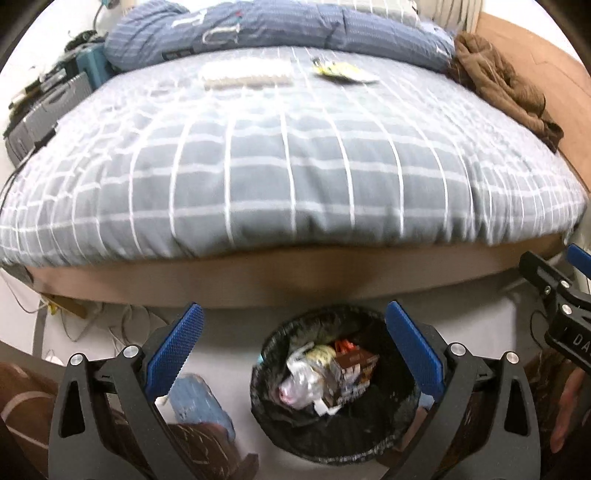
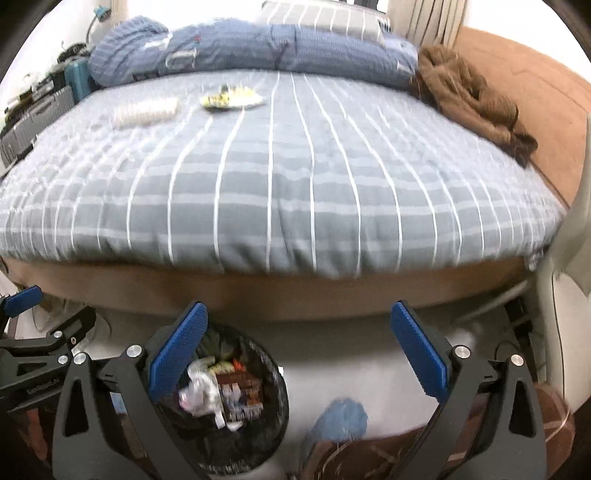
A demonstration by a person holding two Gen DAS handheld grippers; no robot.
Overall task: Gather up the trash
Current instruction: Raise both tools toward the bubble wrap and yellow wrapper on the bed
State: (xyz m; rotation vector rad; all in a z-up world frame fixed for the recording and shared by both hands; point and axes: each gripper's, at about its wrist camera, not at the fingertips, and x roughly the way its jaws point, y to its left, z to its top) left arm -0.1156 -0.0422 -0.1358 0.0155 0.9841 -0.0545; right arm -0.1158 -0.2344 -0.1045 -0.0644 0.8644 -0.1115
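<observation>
Below my left gripper stands a black-lined trash bin on the floor, holding crumpled wrappers. The gripper's blue pads are wide open with nothing between them. My right gripper is also open and empty, with the same bin behind its left finger. Far up the bed lie a yellow wrapper and a white packet. The other gripper shows at the edge of each view, the right one and the left one.
A grey checked duvet covers the bed on a brown frame. At its head are a blue rolled blanket and brown clothing. Cases and cables lie at the left. On the floor near the bin lies a blue thing.
</observation>
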